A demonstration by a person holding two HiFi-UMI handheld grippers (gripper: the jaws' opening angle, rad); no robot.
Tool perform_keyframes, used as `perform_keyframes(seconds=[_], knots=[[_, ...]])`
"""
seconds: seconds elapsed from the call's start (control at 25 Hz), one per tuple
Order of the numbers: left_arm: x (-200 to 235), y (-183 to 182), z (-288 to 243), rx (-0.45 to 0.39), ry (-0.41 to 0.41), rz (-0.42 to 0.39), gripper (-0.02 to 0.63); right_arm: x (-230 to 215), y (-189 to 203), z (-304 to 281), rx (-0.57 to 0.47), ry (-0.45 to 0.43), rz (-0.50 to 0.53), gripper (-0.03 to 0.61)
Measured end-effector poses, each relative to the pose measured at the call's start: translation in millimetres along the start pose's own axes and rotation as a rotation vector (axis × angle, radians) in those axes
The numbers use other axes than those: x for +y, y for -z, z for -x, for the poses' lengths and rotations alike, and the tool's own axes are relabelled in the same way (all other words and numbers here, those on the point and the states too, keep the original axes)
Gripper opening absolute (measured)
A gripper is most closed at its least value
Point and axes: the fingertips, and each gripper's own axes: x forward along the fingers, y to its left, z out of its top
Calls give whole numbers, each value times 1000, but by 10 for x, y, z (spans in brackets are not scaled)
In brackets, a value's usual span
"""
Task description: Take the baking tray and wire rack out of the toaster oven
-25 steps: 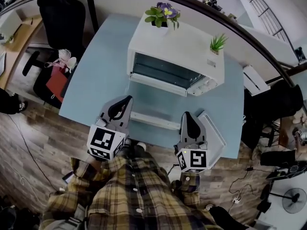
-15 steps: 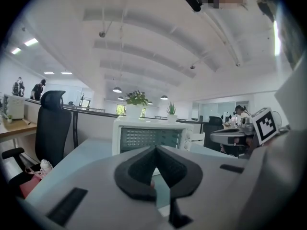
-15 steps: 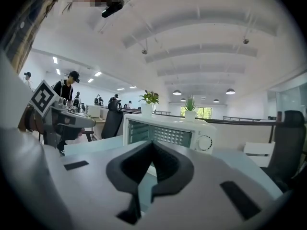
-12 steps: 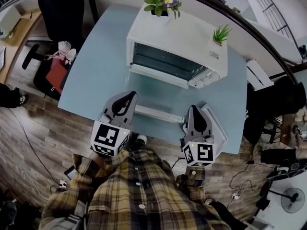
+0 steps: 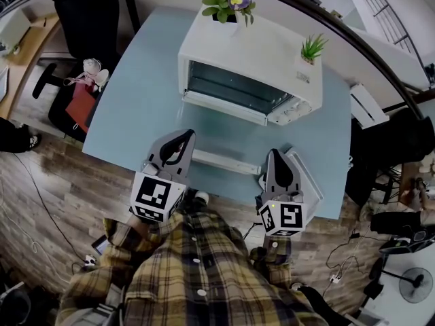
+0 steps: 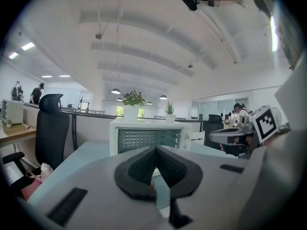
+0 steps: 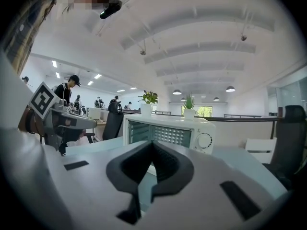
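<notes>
The white toaster oven (image 5: 253, 60) stands at the back of the pale blue table (image 5: 139, 97), and its glass door is folded down flat toward me. The door's white handle bar (image 5: 221, 161) lies between my two grippers. My left gripper (image 5: 185, 136) is at the bar's left end, shut and empty. My right gripper (image 5: 275, 155) is at the bar's right end, also shut and empty. A pale flat tray (image 5: 307, 180) lies on the table just right of the right gripper. In the left gripper view the oven (image 6: 146, 137) shows beyond the closed left gripper (image 6: 154, 151). In the right gripper view the oven (image 7: 168, 131) is ahead of the closed right gripper (image 7: 152, 146). Its dark inside is too dim to make out.
A flowering pot (image 5: 229, 9) and a small green plant (image 5: 310, 49) stand on top of the oven. A black office chair (image 5: 85, 15) and a red bag (image 5: 76, 111) are left of the table. The table's front edge is right under my grippers.
The right gripper has shifted slightly toward the table's right front; the head view has shifted a little. The left gripper has stayed put. Both stay shut.
</notes>
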Motion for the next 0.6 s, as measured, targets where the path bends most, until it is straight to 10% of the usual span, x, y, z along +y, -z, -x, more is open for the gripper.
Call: perform_keyframes(seconds=[0.6], knots=[[-19, 6, 36, -3, -11, -8, -9, -62, 34, 41, 4, 14, -21, 2]])
